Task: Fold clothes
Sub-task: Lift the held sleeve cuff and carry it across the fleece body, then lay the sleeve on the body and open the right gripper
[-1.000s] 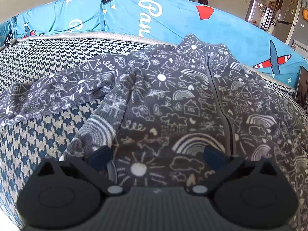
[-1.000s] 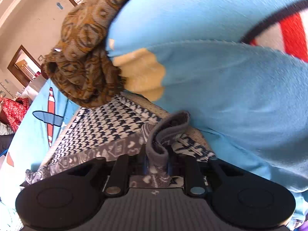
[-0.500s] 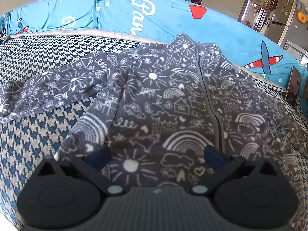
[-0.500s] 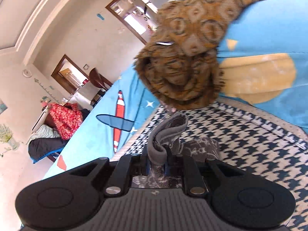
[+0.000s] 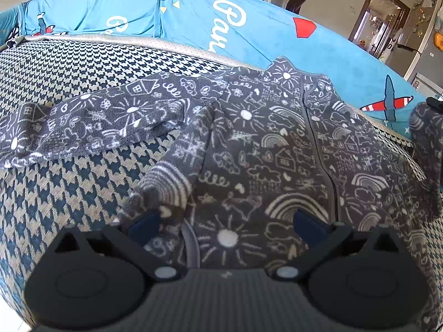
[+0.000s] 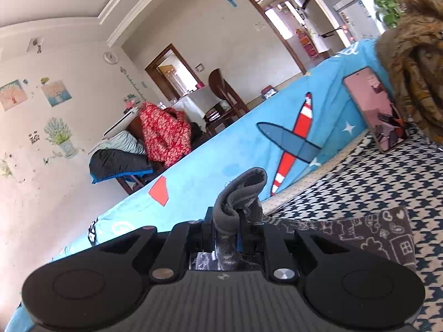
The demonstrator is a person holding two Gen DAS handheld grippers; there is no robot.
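A dark grey fleece jacket (image 5: 265, 152) with white doodle print and a centre zip lies spread on the houndstooth surface (image 5: 69, 188). One sleeve (image 5: 91, 121) stretches out to the left. My left gripper (image 5: 227, 221) hangs open just above the jacket's lower hem, fingers wide apart with cloth under them. My right gripper (image 6: 224, 229) is shut on the cuff (image 6: 241, 191) of the other sleeve, which sticks up between the fingers; that lifted sleeve (image 5: 426, 138) shows at the right edge of the left wrist view. More of the jacket (image 6: 373, 229) lies beside the right gripper.
A blue blanket (image 5: 193, 22) with plane print covers the sofa back behind the jacket. A phone (image 6: 373, 108) leans against it, beside a brown patterned cloth bundle (image 6: 415, 66). Beyond are a chair with piled clothes (image 6: 163, 135) and doorways.
My right gripper has lifted and swung away from the blue blanket with the cuff held, now facing the room. The raised sleeve has come into the left wrist view. The left gripper shifted slightly.
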